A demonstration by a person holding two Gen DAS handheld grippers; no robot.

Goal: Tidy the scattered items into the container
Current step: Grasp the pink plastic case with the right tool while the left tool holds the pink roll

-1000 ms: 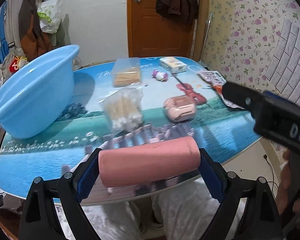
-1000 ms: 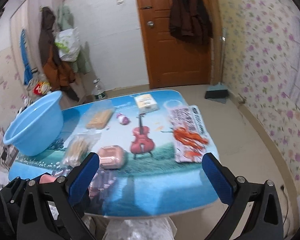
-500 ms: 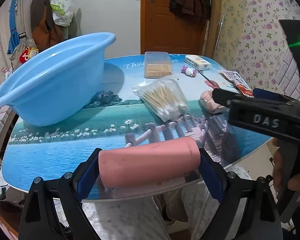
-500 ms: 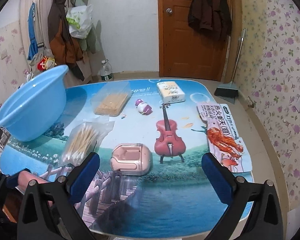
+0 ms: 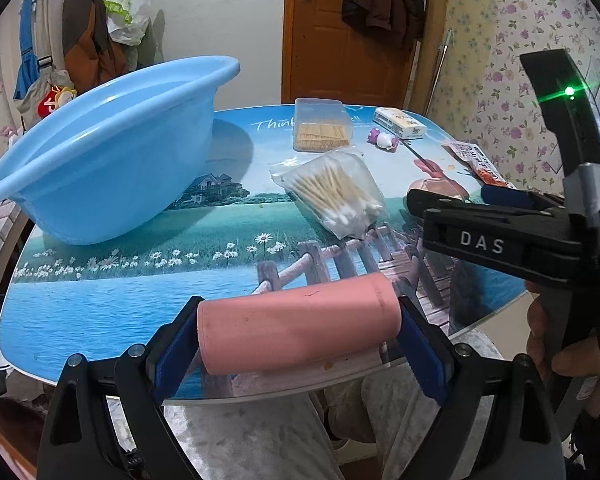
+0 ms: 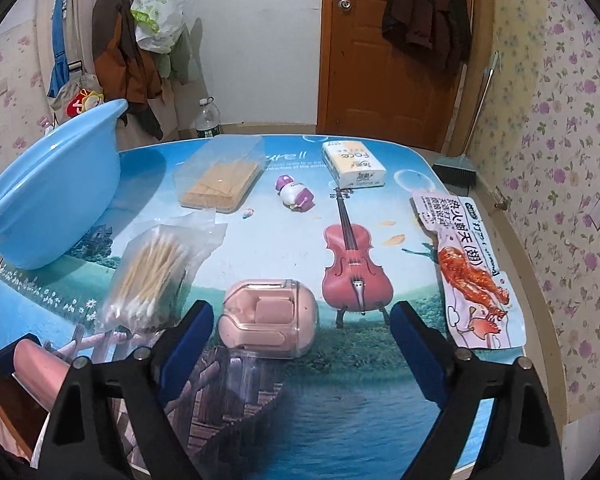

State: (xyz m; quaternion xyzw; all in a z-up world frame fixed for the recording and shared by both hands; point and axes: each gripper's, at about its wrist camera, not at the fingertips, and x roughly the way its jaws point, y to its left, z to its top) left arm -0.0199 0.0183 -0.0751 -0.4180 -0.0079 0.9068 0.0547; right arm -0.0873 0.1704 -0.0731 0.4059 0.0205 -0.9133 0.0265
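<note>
1. Over the near edge of the tabletop [image 5: 100, 304], the left tongs [image 5: 298, 334] pinched a pink cylinder [image 5: 298, 328] crosswise, one blue pad against each end, holding it off the surface.
2. Ahead and to the left sat the blue basin [image 5: 100, 168], tipped so that its mouth faced up and away; nothing showed inside it.
3. To the right, the right tongs [image 6: 302, 344] stood spread wide and held nothing, low above the tabletop with a pink earbud case [image 6: 268, 316] lying between the two pads, apart from both.
4. Just left of that case lay a clear bag of cotton swabs [image 6: 156, 272], and beyond it a clear box of toothpicks [image 6: 220, 184].
5. Farther back rested a small purple-and-white toy [image 6: 294, 194] and a tissue pack [image 6: 354, 164], near each other.
6. Along the right side stretched a snack packet [image 6: 468, 268] printed with red food, lengthways beside the painted violin.
</note>
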